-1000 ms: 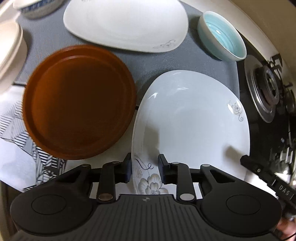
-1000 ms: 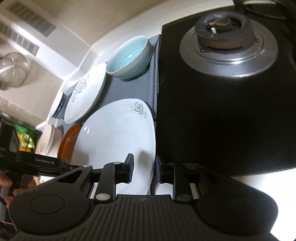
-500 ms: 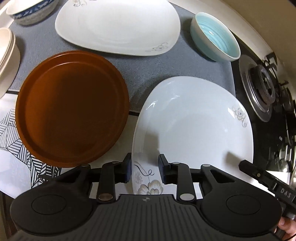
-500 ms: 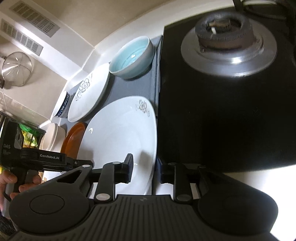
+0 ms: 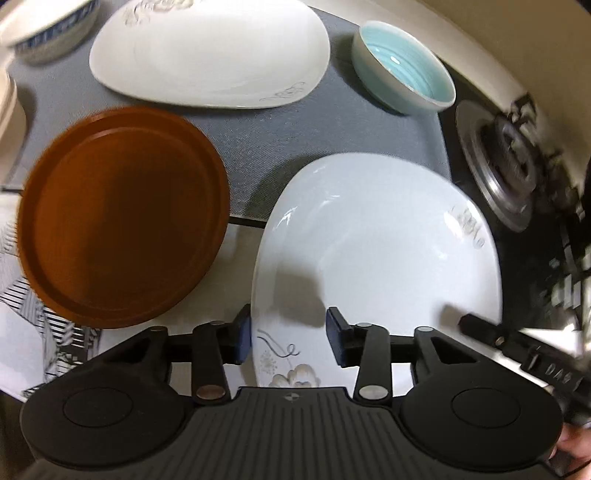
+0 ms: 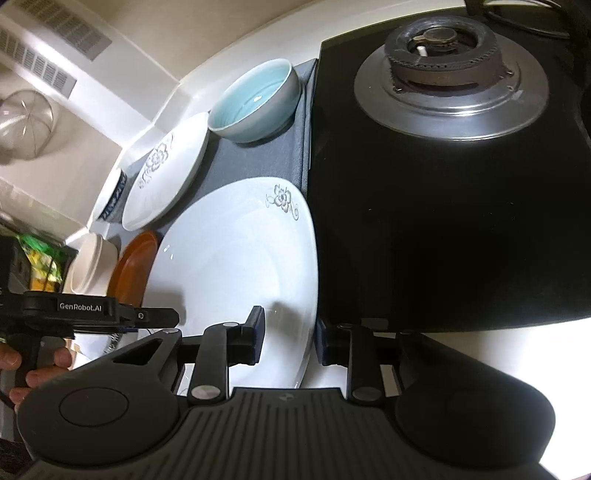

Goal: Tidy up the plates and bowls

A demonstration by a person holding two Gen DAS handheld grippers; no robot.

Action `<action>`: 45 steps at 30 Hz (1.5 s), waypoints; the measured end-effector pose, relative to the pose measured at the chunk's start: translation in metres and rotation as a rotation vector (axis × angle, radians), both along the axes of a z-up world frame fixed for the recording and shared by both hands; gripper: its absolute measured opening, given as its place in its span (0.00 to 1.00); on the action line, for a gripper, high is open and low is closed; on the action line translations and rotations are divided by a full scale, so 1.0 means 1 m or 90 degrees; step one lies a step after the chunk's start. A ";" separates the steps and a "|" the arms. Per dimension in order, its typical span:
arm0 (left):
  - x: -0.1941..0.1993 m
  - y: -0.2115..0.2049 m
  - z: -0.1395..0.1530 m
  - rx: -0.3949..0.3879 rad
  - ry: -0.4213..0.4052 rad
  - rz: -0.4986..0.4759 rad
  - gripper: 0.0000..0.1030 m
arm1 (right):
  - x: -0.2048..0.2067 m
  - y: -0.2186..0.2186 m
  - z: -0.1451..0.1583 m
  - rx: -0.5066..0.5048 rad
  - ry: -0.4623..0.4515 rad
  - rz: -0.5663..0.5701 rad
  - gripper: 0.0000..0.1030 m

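A white flower-printed plate (image 5: 376, 258) lies near the stove; it also shows in the right wrist view (image 6: 236, 280). My left gripper (image 5: 289, 341) is open, its jaws astride the plate's near left rim. My right gripper (image 6: 290, 341) is open, its jaws astride the plate's right rim. A brown round plate (image 5: 122, 240) lies to the left. A second white plate (image 5: 210, 55) lies behind, with a light-blue bowl (image 5: 404, 77) to its right and a blue-patterned bowl (image 5: 55, 26) at the far left.
The dishes rest on a grey mat (image 5: 251, 133). A black gas stove with a burner (image 6: 450, 70) lies to the right. Cream bowls (image 6: 92, 266) stand at the left. A patterned cloth (image 5: 22, 325) lies under the brown plate's near edge.
Both grippers' jaws have widened around the near white plate's rim. The left wrist view has shifted slightly, and the plate has stayed in its place.
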State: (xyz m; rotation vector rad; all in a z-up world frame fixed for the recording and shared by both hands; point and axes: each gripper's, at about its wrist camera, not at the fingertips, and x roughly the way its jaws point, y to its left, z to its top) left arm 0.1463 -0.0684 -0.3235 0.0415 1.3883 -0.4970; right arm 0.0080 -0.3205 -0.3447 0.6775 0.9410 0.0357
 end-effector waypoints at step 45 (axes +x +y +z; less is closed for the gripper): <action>0.015 0.050 0.065 -0.081 -0.044 0.116 0.21 | 0.000 -0.003 0.056 0.122 -0.134 0.013 0.20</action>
